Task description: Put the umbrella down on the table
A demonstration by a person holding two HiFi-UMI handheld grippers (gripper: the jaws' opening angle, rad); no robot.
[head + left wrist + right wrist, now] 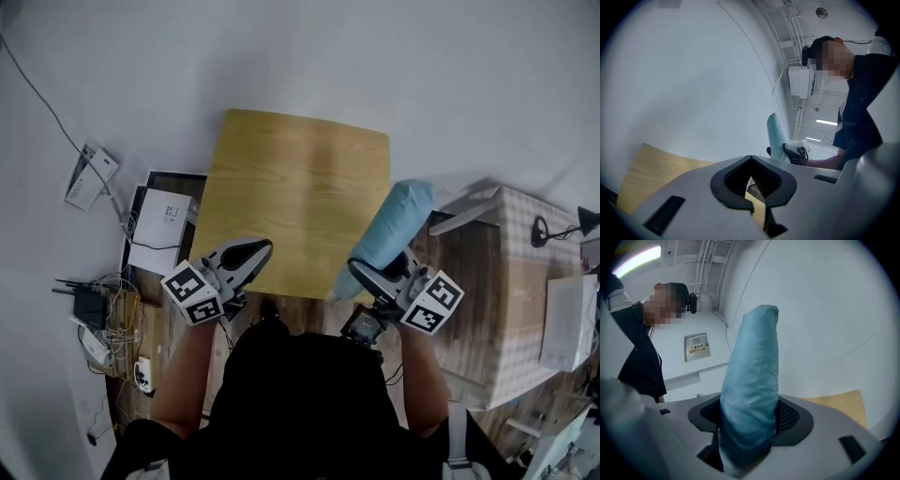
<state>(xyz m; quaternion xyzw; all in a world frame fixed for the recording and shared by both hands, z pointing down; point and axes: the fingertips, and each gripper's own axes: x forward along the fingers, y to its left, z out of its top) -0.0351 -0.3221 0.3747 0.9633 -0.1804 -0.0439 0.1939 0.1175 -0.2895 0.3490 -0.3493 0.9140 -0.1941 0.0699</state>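
Observation:
A folded light-blue umbrella (394, 234) in its sleeve stands tilted over the right edge of the wooden table (291, 197). My right gripper (375, 275) is shut on the umbrella's lower part (752, 394), which rises between the jaws and points up. The left gripper view shows the same umbrella (777, 138) to the right, held upright. My left gripper (251, 251) hovers over the table's near edge, jaws closed together with nothing between them (752, 180).
A white box (161, 230) and cables lie on the floor left of the table. A checked-cloth table (520, 272) with a white board (567, 323) stands at the right. A person in dark clothes (862, 93) shows in both gripper views.

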